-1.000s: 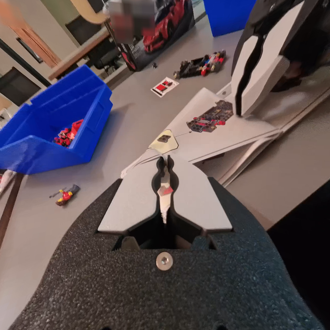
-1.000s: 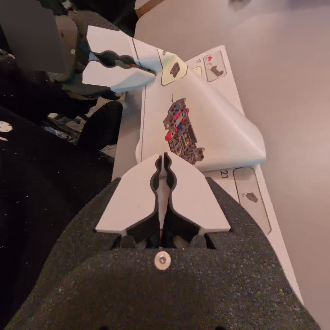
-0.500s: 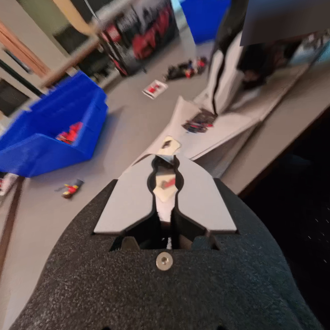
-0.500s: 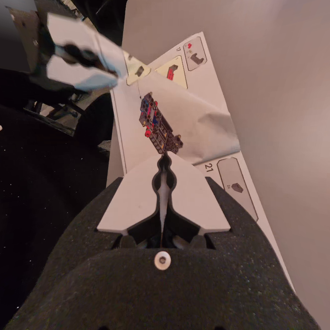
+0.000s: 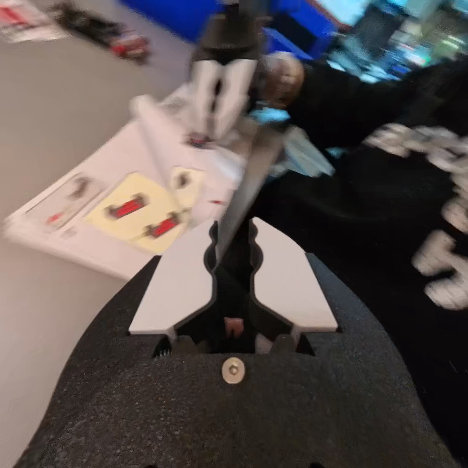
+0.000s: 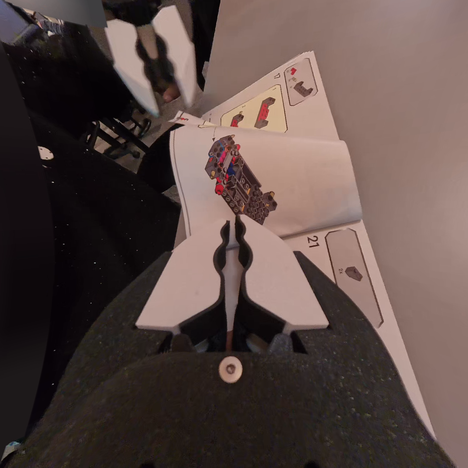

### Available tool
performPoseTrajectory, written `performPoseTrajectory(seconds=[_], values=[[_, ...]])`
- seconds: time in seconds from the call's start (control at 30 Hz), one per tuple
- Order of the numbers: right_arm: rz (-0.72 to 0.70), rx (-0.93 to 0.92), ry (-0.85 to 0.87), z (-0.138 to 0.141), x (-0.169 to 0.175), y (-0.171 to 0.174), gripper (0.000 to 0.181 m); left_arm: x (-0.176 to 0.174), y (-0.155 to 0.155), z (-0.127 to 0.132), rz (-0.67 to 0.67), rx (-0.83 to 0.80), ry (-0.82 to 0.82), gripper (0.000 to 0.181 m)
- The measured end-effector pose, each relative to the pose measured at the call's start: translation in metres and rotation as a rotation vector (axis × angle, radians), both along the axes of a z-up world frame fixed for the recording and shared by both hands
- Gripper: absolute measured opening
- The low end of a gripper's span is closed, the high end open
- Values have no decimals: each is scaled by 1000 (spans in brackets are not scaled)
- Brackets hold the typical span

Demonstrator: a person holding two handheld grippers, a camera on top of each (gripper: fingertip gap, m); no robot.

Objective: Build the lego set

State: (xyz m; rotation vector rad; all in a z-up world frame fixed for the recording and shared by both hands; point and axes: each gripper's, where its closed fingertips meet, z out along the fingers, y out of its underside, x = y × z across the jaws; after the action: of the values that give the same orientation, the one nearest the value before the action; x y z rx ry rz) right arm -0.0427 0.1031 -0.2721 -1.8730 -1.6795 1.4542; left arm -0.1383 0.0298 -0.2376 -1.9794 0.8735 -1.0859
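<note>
Pinching the booklet page point(image 6: 291, 177) to turn it, our right tool point(image 6: 232, 222) probably gripped; our left tool point(image 5: 233, 228) gaped empty.

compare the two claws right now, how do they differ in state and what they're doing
The right claw is shut on a page of the instruction booklet; the left claw is open and holds nothing. The right claw sits over the booklet on the table; the left claw hangs past the table edge, off the paper. Both have the same white fingers with wavy dark inner edges.
</note>
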Motion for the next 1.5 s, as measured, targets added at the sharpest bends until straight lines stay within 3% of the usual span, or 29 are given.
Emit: performPoseTrajectory(seconds=[0.07, 0.13, 0.23, 0.33, 0.47, 0.53, 0.63, 0.73, 0.83, 0.97, 1.13, 1.3, 1.37, 1.4, 1.5], values=[[-17, -13, 16, 2, 1, 2, 4, 17, -52, 21, -323, 85, -93, 37], [-25, -19, 16, 3, 2, 4, 4, 28, -64, 5, -387, 86, 27, 44], [-8, -12, 5, 1, 2, 1, 4, 47, -32, -33, -248, 204, 260, 54], [1, 4, 8, 1, 3, -1, 4, 52, -5, -43, -127, 282, 399, 53], [37, 14, 31, 4, 9, -7, 4, 46, 19, -25, 20, 385, 423, 56], [48, 20, 49, 6, 12, -9, 5, 43, 33, -4, 107, 545, 449, 58], [47, 9, 74, 10, 15, -9, 5, 49, 39, 1, 88, 787, 554, 52], [46, -12, 82, 12, 15, -9, 5, 50, 43, -36, -8, 788, 701, 52], [36, -6, 54, 8, 16, -7, 4, 43, 59, -33, 30, 812, 706, 49], [31, 8, 18, 2, 16, -7, 3, 19, 72, -18, 100, 729, 693, 56], [24, 7, -39, -6, 15, -5, 2, -35, 85, 11, 264, 717, 719, 53], [45, -2, -85, -12, 18, -8, 1, -80, 106, 71, 586, 783, 711, 42], [49, -24, -91, -12, 21, -8, 0, -65, 109, 90, 618, 788, 635, 39], [51, -35, -91, -12, 23, -8, 0, -42, 106, 93, 565, 772, 562, 37], [68, -40, -87, -11, 27, -10, 1, 51, 86, 68, 233, 613, 392, 32]])
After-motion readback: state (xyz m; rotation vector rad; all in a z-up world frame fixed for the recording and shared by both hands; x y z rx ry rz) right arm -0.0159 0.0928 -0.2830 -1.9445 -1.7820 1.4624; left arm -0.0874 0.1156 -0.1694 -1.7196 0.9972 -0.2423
